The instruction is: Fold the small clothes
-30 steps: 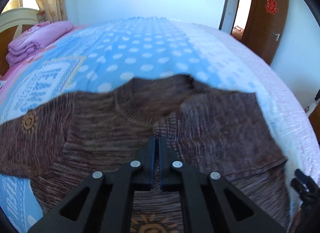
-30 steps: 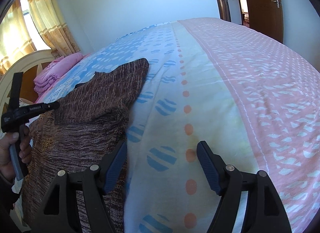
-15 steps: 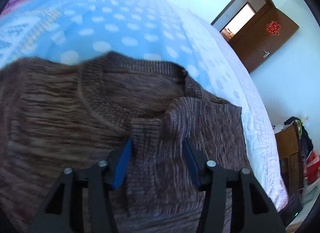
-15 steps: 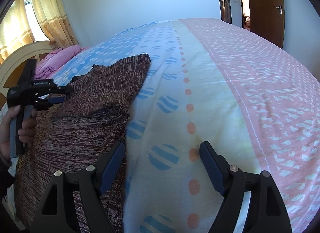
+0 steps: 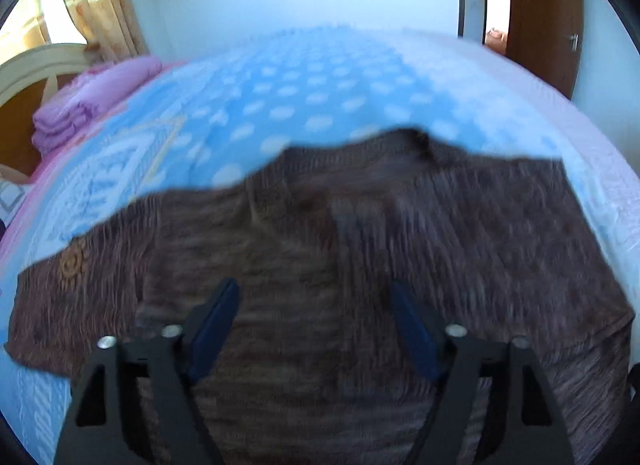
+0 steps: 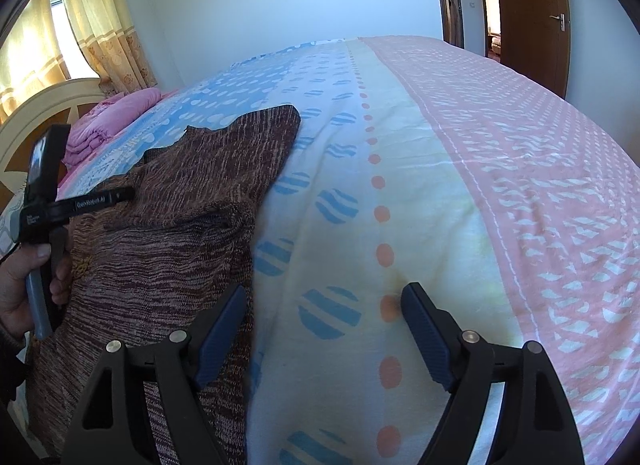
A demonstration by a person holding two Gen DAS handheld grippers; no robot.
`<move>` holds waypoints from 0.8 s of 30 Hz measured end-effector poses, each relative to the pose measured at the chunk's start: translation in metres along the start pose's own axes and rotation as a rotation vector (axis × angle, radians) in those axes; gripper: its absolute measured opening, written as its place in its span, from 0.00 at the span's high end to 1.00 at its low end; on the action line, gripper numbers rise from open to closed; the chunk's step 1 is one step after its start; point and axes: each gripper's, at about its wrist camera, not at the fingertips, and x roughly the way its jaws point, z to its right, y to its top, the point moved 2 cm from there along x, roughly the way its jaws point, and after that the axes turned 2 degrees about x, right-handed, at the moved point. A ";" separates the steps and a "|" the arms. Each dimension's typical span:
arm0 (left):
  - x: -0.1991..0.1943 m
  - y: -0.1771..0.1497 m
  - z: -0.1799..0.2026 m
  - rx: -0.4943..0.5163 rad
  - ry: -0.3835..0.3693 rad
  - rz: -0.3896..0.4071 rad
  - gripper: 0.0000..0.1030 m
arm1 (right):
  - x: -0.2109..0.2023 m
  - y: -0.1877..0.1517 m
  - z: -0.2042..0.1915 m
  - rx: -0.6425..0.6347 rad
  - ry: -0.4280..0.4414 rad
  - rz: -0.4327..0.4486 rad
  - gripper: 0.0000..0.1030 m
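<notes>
Now left tongs (image 5: 312, 313) just opened, empty above brown sweater (image 5: 340, 249) on bed (image 6: 440, 185), right tongs (image 6: 324, 321) wide.

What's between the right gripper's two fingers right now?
Only bare bedsheet under the open right gripper; the brown sweater edge sits beside its left finger, ungripped. Shown in the right wrist view.

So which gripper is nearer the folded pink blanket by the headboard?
Left. The left gripper hangs open over the brown sweater, toward the pink blanket's side. The right gripper sits open past the sweater's far edge.
</notes>
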 end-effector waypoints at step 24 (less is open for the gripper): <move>-0.070 -0.049 -0.014 0.126 0.036 0.101 0.29 | -0.007 0.001 -0.002 -0.006 -0.002 0.025 0.20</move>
